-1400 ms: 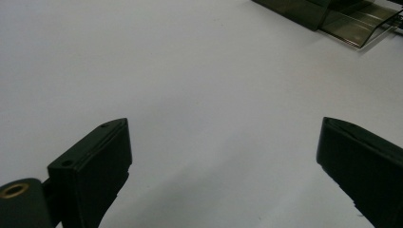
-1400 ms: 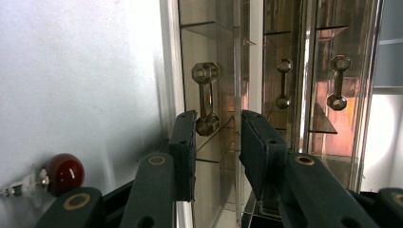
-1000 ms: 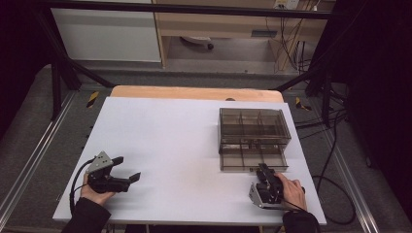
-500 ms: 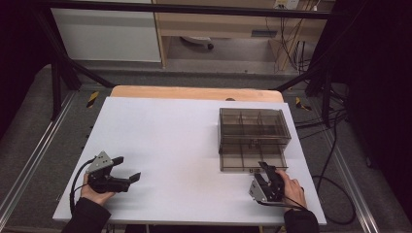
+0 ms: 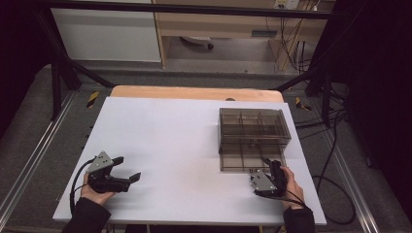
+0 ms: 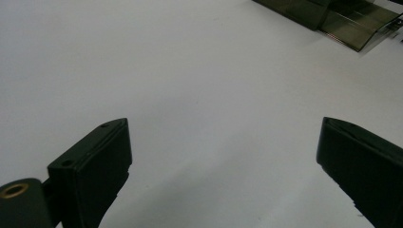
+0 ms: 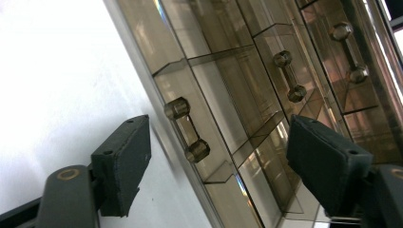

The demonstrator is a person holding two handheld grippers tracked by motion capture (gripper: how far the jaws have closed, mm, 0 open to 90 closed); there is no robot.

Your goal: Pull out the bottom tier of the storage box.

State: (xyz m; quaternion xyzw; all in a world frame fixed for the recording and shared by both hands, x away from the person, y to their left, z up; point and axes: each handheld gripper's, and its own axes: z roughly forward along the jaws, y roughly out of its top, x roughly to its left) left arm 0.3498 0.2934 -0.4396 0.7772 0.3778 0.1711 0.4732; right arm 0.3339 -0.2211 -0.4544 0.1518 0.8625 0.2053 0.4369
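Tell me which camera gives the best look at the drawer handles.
The right gripper view: three handles on the smoky drawer box show close up, the nearest between the open right gripper jaws. The high view shows the box whole, its handles too small to tell. The left gripper view catches just a far corner.

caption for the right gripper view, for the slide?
Open right gripper lined up on the lowest drawer handle of a smoked clear drawer box, jaws not yet touching it.

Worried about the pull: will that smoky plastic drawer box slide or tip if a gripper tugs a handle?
Probably slides: the drawer box looks thin-walled and empty, so light, on a smooth white table. Tipping seems unlikely, since it sits low and wide. The small handle may slip between the right gripper jaws.
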